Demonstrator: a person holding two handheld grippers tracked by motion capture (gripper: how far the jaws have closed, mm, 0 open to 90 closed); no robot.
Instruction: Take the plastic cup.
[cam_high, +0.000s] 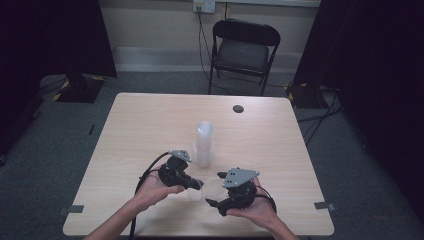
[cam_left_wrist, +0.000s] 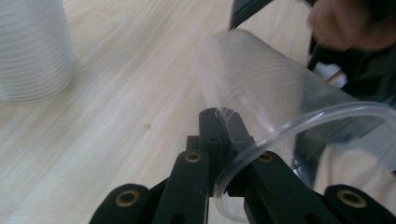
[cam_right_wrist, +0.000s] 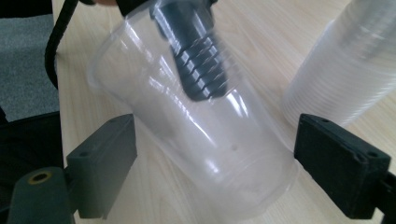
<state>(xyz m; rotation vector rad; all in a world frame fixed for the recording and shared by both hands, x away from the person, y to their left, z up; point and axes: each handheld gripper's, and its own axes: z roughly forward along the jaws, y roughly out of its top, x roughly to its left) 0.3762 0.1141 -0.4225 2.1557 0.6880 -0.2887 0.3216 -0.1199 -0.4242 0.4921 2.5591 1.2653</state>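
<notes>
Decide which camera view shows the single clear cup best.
The right gripper view: the single clear cup shows whole, tilted between open jaws. The left gripper view shows the pinched rim; in the high view it is faint.

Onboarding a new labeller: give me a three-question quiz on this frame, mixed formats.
1. True or false: the left hand-held gripper is shut on the rim of the cup.
2. Multiple choice: the right hand-held gripper is A) shut on the cup, B) open with its jaws either side of the cup, C) resting on the stack.
3. Fill in: the stack stands on the ____, beyond both grippers in the high view.

Key: 1 true; 2 B; 3 table.
</notes>
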